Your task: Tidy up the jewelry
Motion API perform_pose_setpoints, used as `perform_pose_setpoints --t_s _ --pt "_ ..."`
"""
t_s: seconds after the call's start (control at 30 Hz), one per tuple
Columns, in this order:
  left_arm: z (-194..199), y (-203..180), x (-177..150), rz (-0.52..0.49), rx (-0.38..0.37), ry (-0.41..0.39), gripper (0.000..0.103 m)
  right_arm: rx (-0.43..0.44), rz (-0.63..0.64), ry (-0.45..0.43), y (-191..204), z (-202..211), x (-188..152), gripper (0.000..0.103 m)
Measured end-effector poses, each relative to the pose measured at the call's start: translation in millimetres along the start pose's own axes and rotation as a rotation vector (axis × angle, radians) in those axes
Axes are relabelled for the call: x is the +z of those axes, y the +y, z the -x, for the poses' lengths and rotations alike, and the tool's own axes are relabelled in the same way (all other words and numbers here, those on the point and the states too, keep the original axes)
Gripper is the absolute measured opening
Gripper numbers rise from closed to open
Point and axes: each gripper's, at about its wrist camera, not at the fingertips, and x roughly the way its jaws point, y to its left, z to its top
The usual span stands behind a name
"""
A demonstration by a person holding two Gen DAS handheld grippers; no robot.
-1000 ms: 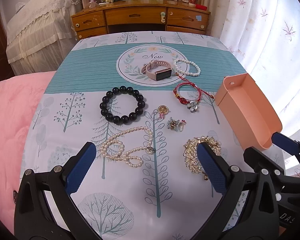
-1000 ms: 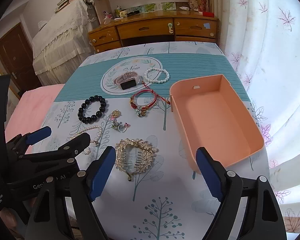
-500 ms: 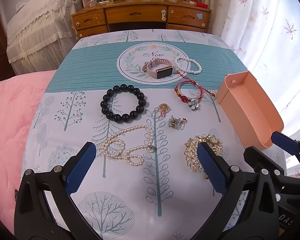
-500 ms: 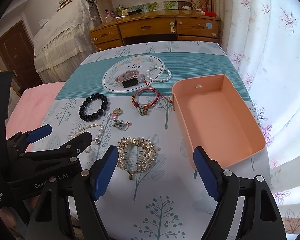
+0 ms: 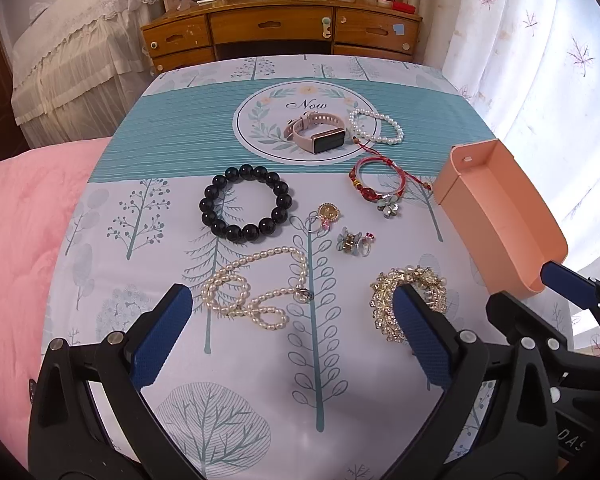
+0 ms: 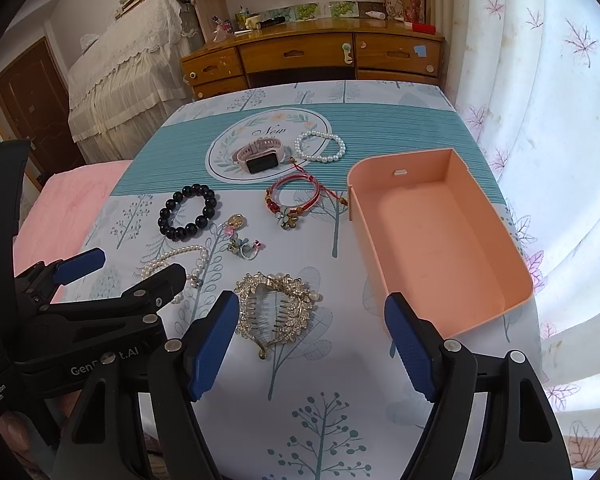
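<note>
Jewelry lies spread on a tree-print tablecloth. An empty peach tray stands at the right. My left gripper hovers open over the near end of a pearl necklace, nothing between its fingers. My right gripper hangs open beside it, its blue pads either side of a gold hair clip without touching it. Farther back lie a black bead bracelet, a gold pendant, flower rings, a red cord bracelet, a pink watch and a white pearl bracelet.
A pink quilt lies along the table's left edge. White curtains hang close on the right, behind the tray. A wooden desk with drawers stands beyond the far end, a cloth-covered bed to its left.
The right gripper's jaws have narrowed a little, its left pad moving in toward the hair clip. The jewelry, the tray and the left gripper have stayed where they were.
</note>
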Motion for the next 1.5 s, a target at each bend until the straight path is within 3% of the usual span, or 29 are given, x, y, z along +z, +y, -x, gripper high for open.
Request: perform_pose_setpoints --t_s 0.47,0.8,0.93,1.13,1.3,1.5 --pt "-5 6 4 0.034 -0.067 0.009 0.096 0.004 0.015 -0.001 3 -3 -1 0.077" --pt "-31 40 13 0.057 -0.116 0.122 0.096 0.068 0.238 0.044 26 -27 13 0.074" --pt "-34 66 19 0.087 -0.110 0.126 0.096 0.117 0.342 0.108 28 -45 20 0.066" --pt "-49 111 23 0.146 -0.027 0.157 0.096 0.171 0.460 0.224 26 -83 30 0.051" --pt "-61 125 19 0.113 -0.063 0.186 0.096 0.169 0.592 0.290 36 -112 30 0.044" --pt "-66 113 17 0.008 -0.120 0.200 0.096 0.180 0.665 0.316 44 -131 31 0.039"
